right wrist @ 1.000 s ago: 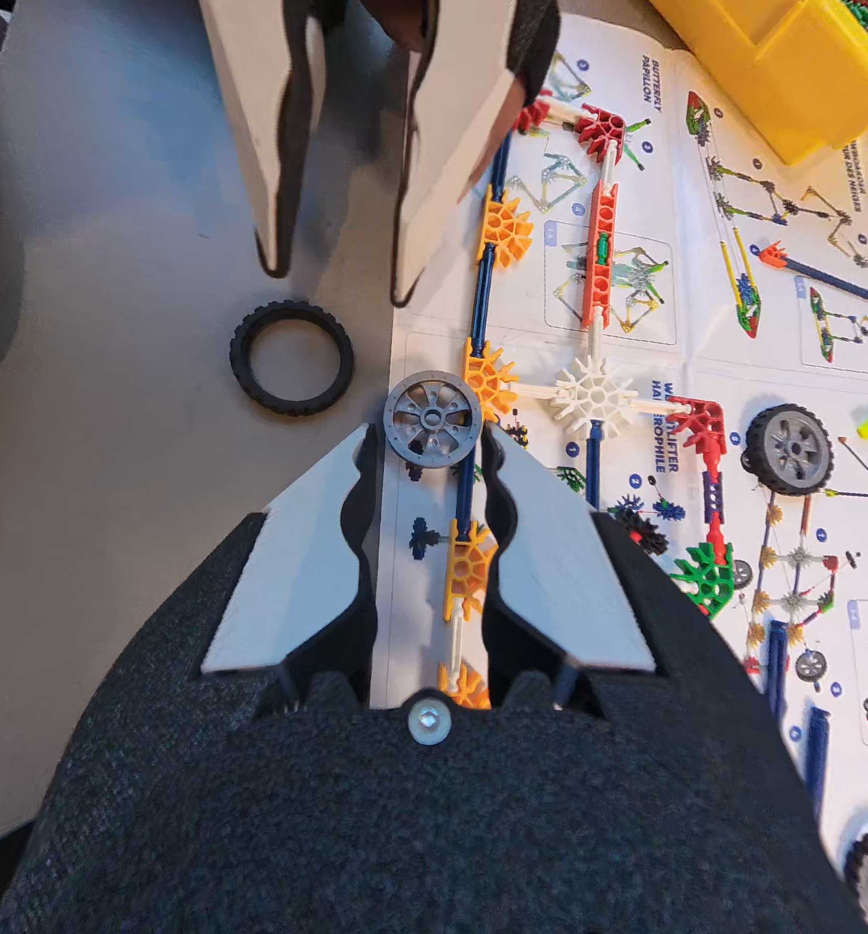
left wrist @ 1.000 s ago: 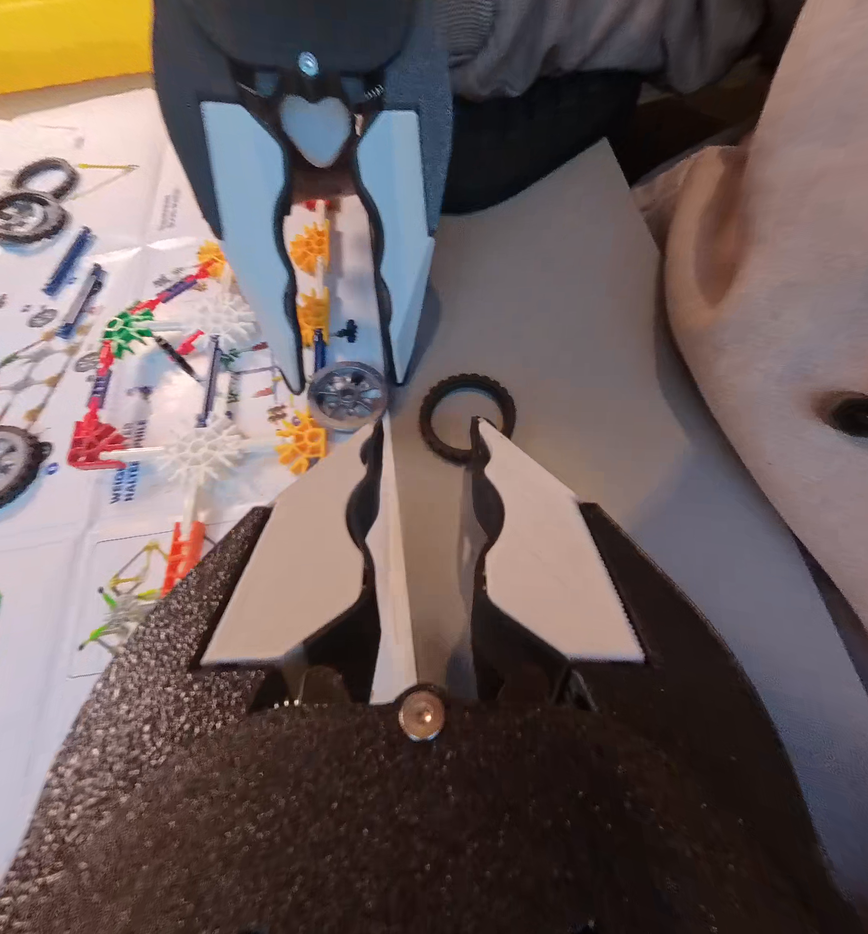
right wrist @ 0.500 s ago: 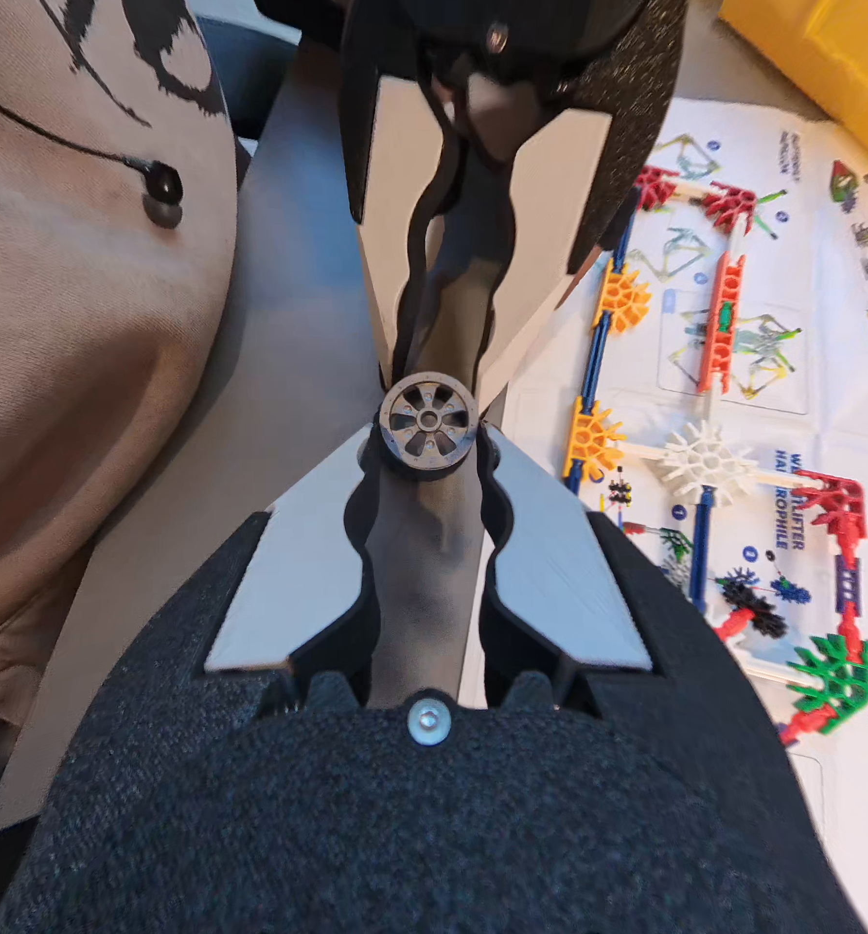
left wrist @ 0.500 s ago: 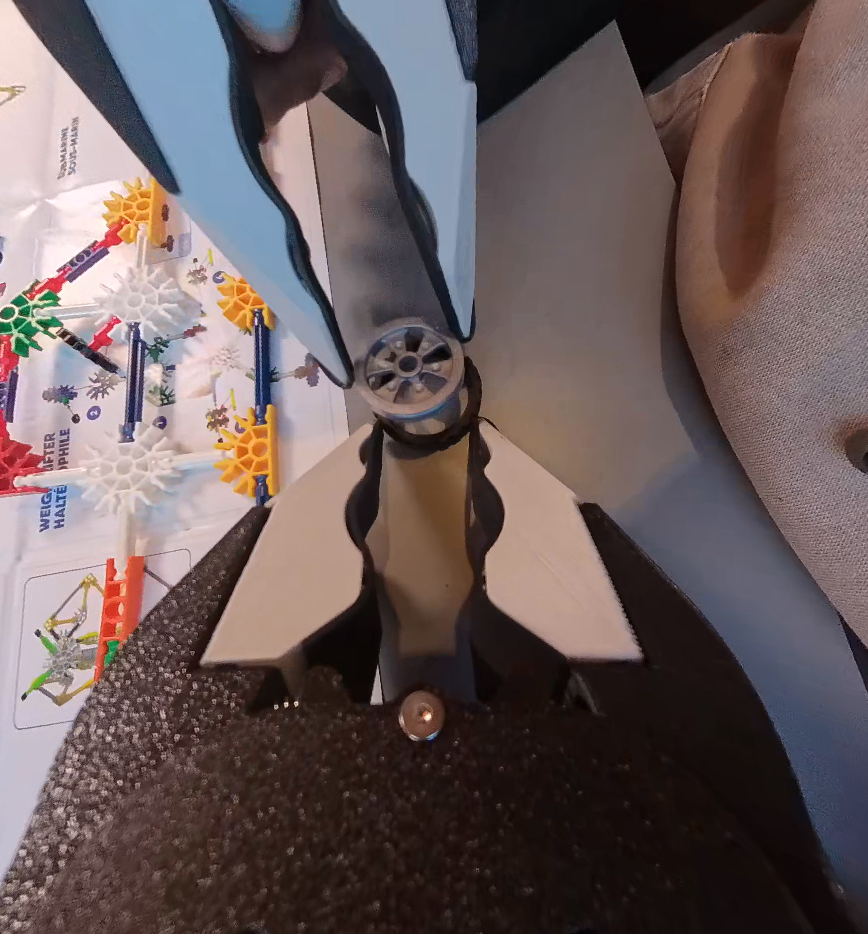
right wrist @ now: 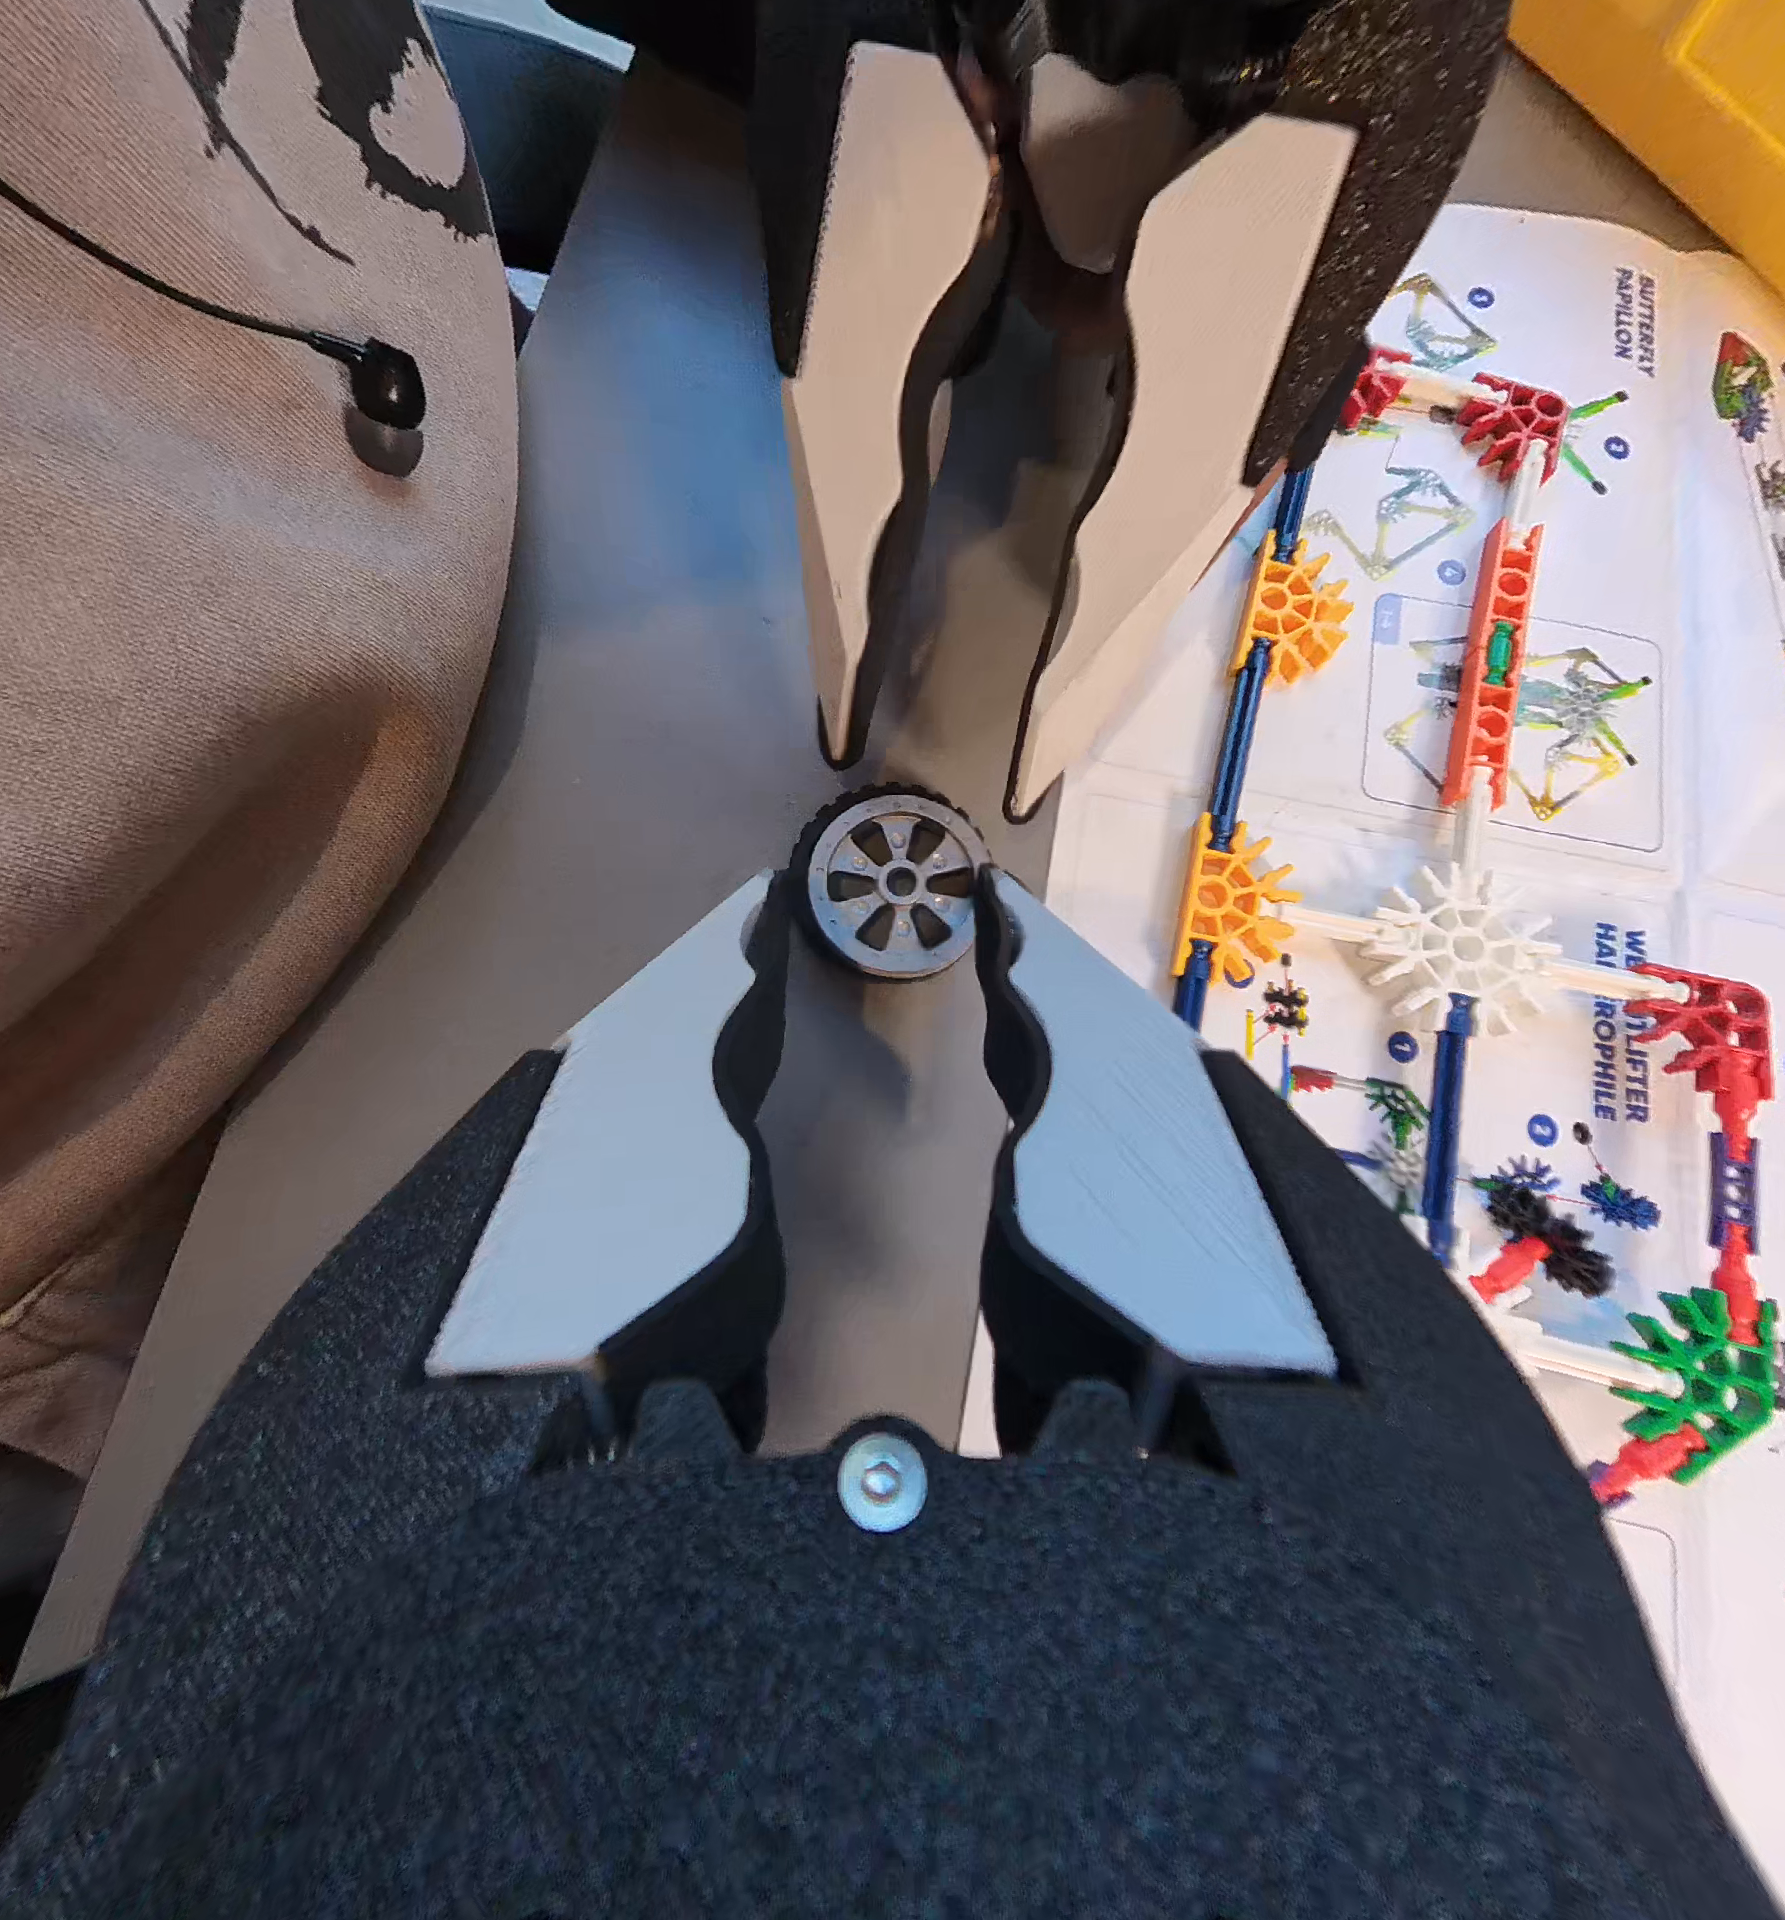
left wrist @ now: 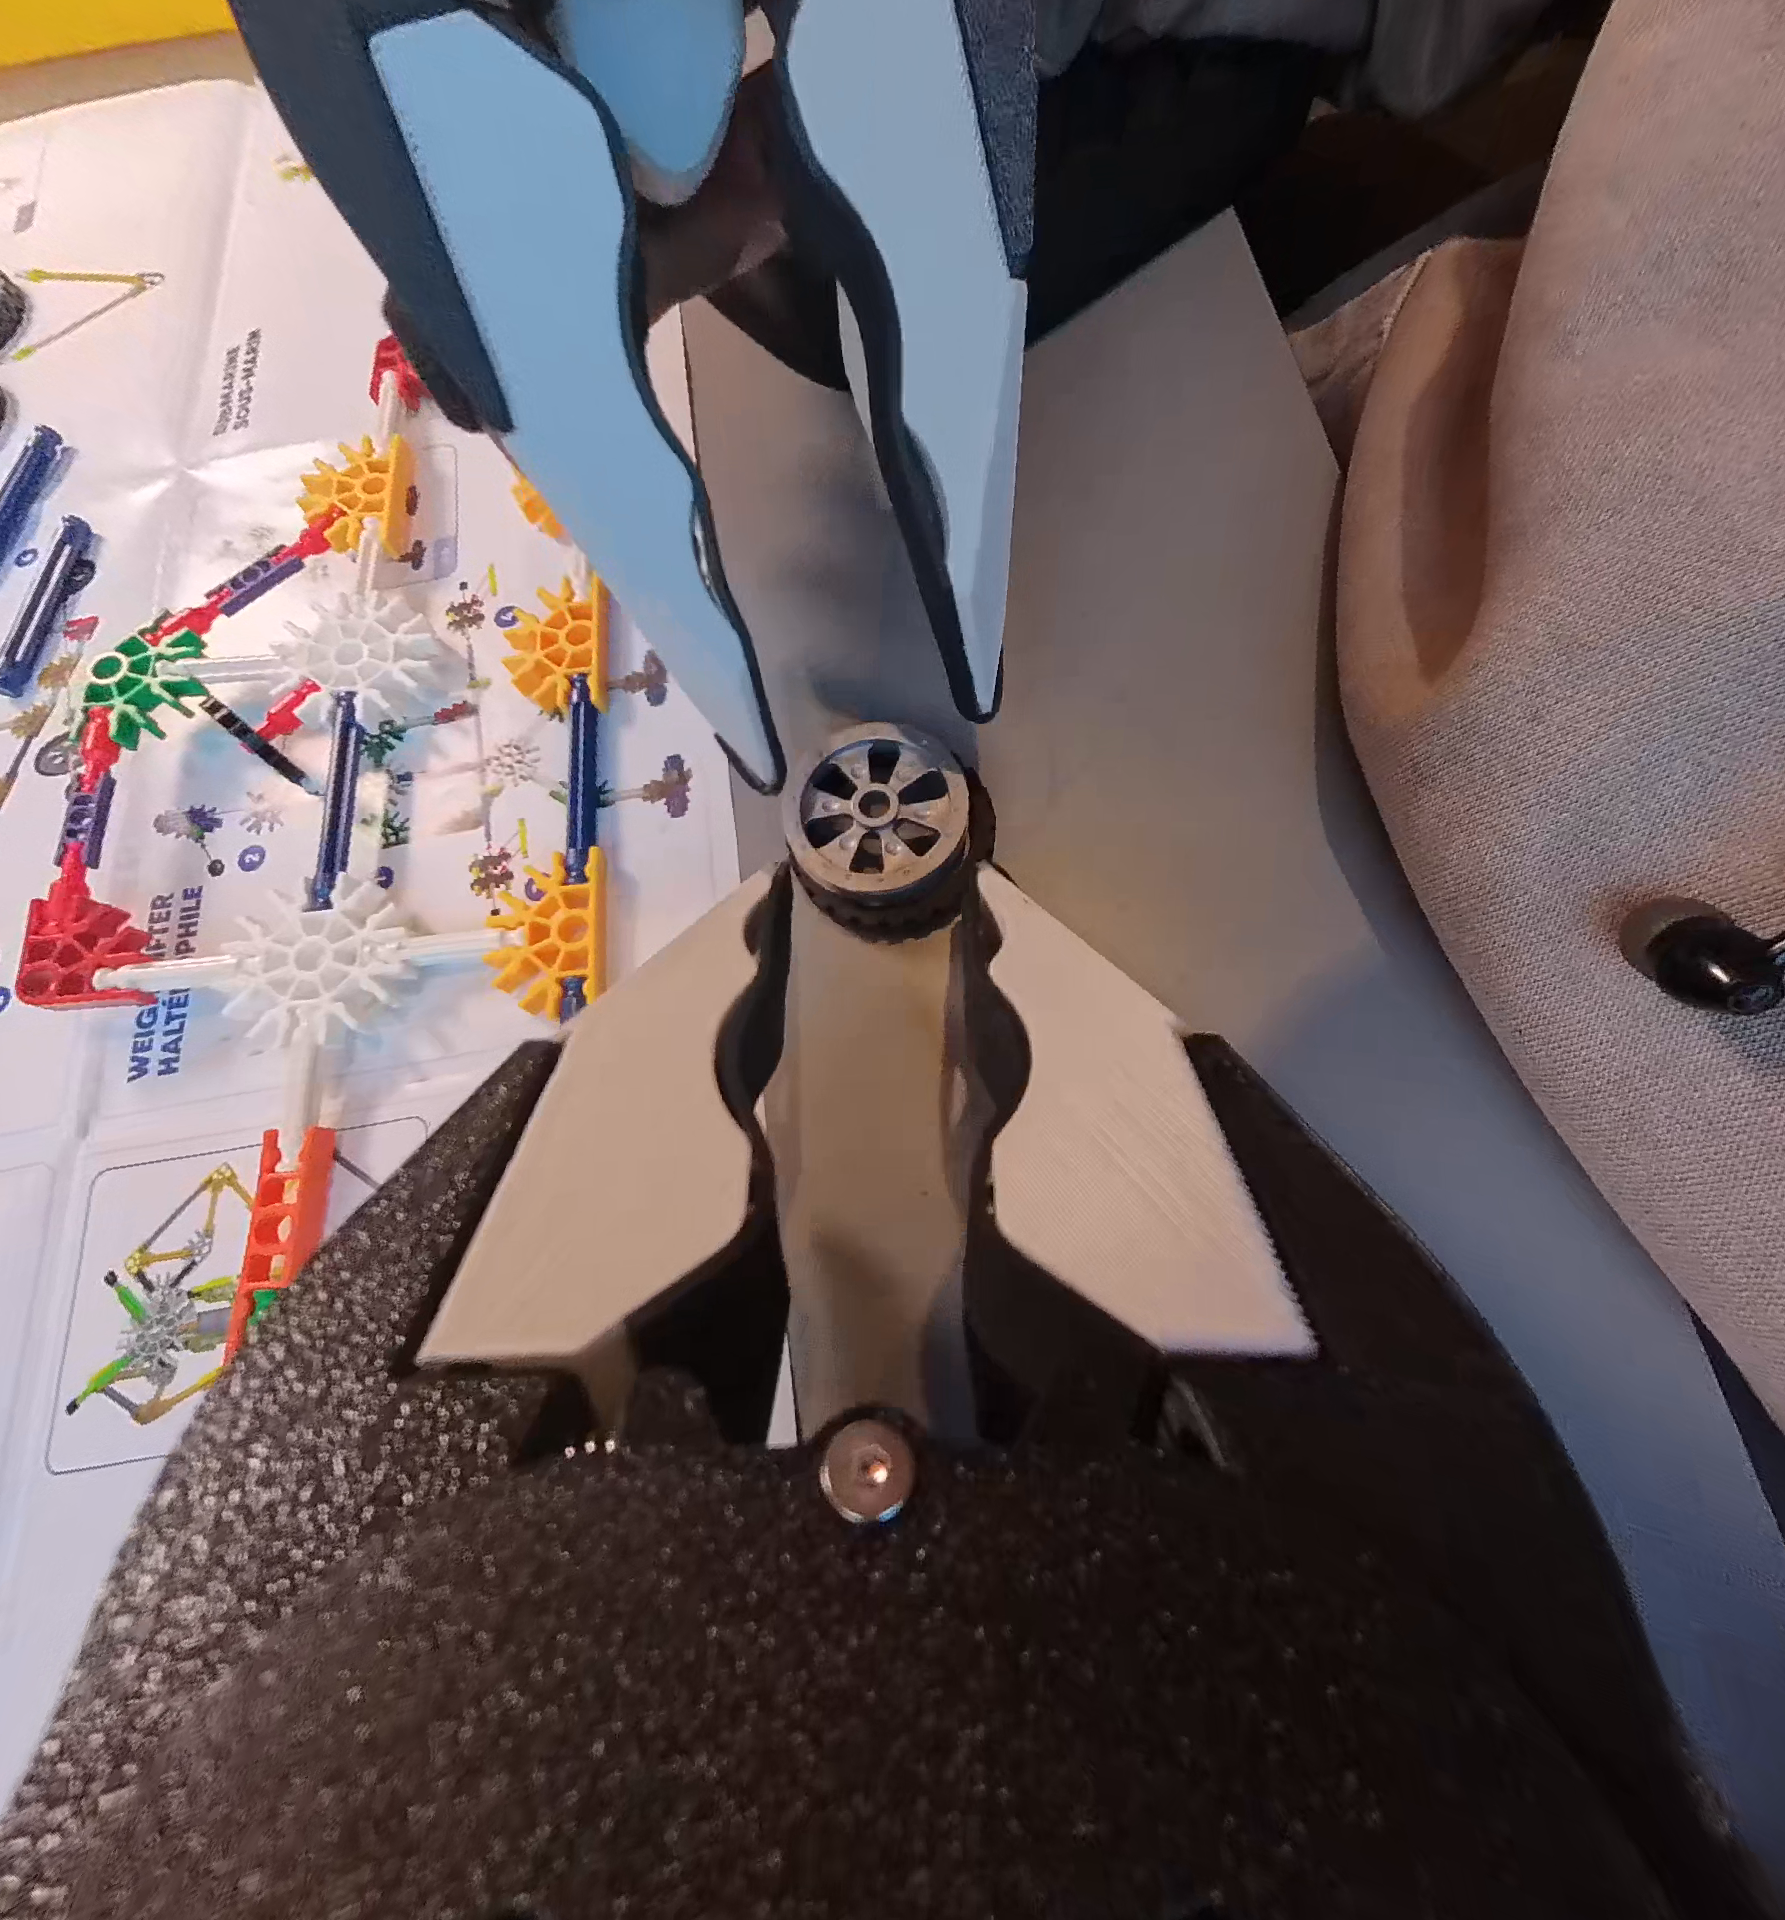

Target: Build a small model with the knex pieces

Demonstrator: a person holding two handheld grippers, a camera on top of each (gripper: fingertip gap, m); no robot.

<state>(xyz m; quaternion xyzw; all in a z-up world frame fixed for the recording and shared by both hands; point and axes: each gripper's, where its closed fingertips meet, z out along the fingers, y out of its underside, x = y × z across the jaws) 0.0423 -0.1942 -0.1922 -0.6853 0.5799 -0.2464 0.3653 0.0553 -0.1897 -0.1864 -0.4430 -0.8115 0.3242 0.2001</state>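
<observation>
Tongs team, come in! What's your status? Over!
Left tongs shut on black tyre. Right tongs shut on grey wheel hub, seated in tyre. Toy frame aside on instruction sheet.

Grey table [left wrist: 1158, 540]: instruction sheet [left wrist: 192, 1081] at 9 o'clock carries rod-and-connector frame [left wrist: 348, 790]; yellow bin [right wrist: 1698, 135] at 1 o'clock.

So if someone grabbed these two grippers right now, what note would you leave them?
Left gripper: shut on the black tyre, over the grey table.
Right gripper: shut on the grey wheel hub, facing the left one tip to tip.
Hub and tyre: the hub looks only partly seated in the tyre, with its upper part sticking out.
Nearby: a rod-and-connector frame lies on the instruction sheet; the yellow bin sits beyond it.
</observation>
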